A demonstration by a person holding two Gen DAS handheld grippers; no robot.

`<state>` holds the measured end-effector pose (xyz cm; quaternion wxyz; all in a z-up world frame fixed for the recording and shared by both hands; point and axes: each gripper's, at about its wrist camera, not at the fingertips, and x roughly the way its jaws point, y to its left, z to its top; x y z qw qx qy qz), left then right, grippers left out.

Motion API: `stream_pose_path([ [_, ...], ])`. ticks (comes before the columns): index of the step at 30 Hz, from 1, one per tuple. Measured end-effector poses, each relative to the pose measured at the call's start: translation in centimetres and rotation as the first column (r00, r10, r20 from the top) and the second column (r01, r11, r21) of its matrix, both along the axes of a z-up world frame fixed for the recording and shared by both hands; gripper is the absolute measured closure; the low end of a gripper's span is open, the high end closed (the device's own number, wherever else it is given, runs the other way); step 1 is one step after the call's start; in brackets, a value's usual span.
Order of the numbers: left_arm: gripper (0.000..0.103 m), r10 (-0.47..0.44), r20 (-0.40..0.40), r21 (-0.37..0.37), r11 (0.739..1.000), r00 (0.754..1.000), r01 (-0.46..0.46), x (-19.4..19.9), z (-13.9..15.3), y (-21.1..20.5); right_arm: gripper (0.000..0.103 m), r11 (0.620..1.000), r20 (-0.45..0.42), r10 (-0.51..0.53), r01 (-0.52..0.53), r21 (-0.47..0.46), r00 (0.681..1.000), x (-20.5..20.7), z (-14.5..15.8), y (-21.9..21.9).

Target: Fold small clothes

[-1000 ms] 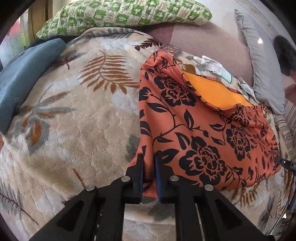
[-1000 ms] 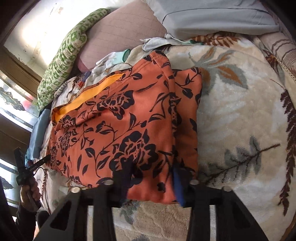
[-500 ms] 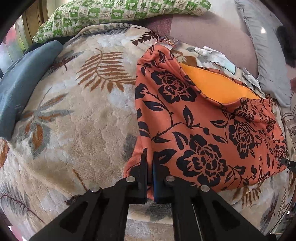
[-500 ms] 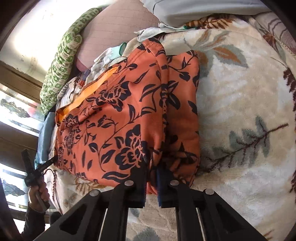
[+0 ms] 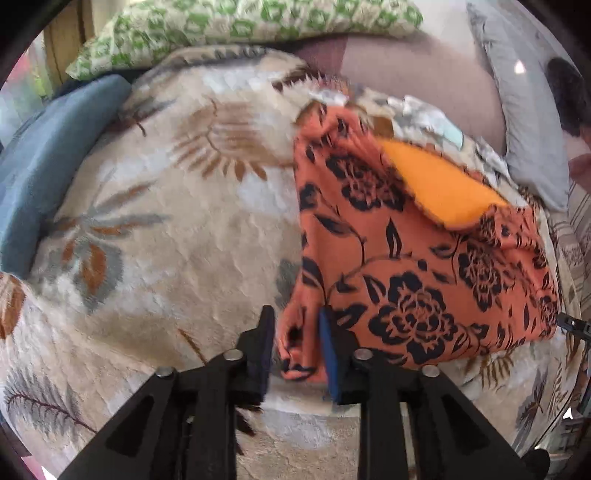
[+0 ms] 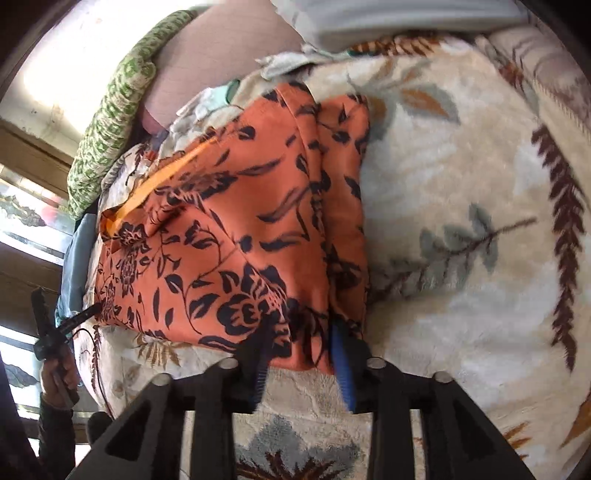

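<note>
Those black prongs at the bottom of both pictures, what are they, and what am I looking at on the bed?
They are two hand-held grippers, each with two fingers, carried by a person, one per hand. Each carries a wide-angle camera looking along its fingers, hence two pictures.

One picture looks from the left gripper, the other from the right gripper. Both look down on a folded orange garment with black flowers, lying on a leaf-patterned blanket. Behind it are a green patterned pillow and a grey pillow.

Both grippers have just been opening. The garment's near edge lies between each pair of fingers, but neither seems to clamp it now.
</note>
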<state>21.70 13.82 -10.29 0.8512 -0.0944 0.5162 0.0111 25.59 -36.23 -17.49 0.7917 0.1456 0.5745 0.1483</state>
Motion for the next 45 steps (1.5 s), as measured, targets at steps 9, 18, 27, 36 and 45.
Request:
stream_pose_path([
  [9,0.018,-0.034,0.007,-0.061,0.998,0.999,0.035,4.4,-2.9,-0.3,0.020,0.998,0.012,-0.063,0.064,-0.005,0.998,4.4,-2.1,-0.7],
  [18,0.089,-0.086,-0.120,-0.021,0.996,0.989,0.084,6.8,-4.1,-4.8,0.082,0.997,-0.077,-0.015,0.020,0.071,0.997,6.1,-3.0,1.6],
  [27,0.090,-0.097,-0.071,-0.012,0.995,0.993,0.096,5.9,2.1,-4.7,0.085,0.996,-0.084,-0.008,0.015,0.085,0.996,4.8,1.8,2.5],
  [36,0.089,-0.172,-0.071,-0.014,0.985,0.983,0.171,-7.9,3.4,-5.9,0.085,0.997,-0.110,0.037,-0.029,0.074,0.993,-6.2,3.9,0.5],
  [45,0.065,0.151,-0.055,-0.182,0.971,0.987,-0.158,-12.9,0.1,0.0,0.035,0.966,0.023,-0.083,0.086,-0.243,0.996,-11.6,3.1,0.0],
])
